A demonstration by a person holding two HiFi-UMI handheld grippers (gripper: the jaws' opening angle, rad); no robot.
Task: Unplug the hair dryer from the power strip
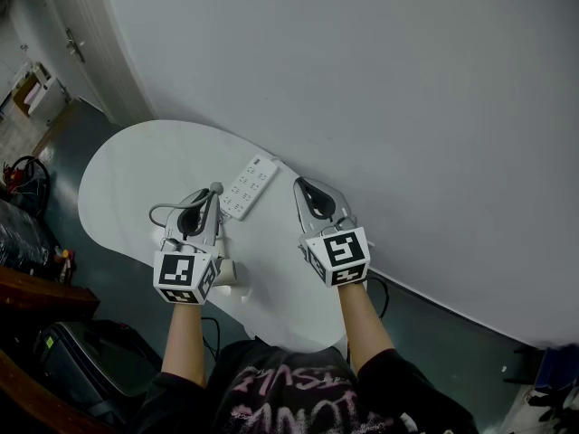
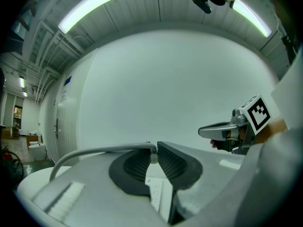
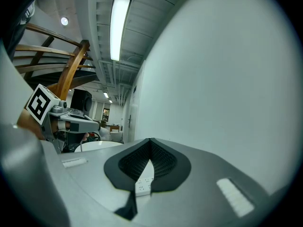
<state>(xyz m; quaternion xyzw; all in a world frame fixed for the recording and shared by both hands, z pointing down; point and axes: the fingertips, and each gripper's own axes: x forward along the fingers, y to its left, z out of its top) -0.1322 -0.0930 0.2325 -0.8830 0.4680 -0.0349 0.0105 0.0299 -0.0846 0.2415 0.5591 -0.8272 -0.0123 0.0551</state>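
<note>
A white power strip lies on the round white table, between my two grippers. My left gripper is shut on the hair dryer's grey cable, which loops out to the left. In the left gripper view the cable ends right at the pinched tips of the left gripper, with the strip below. A white piece under the left gripper may be the dryer; most of it is hidden. My right gripper is shut and empty, just right of the strip.
A plain grey wall runs close behind the table. The table's near edge is at my body. A dark bag and wooden furniture stand on the floor at the left.
</note>
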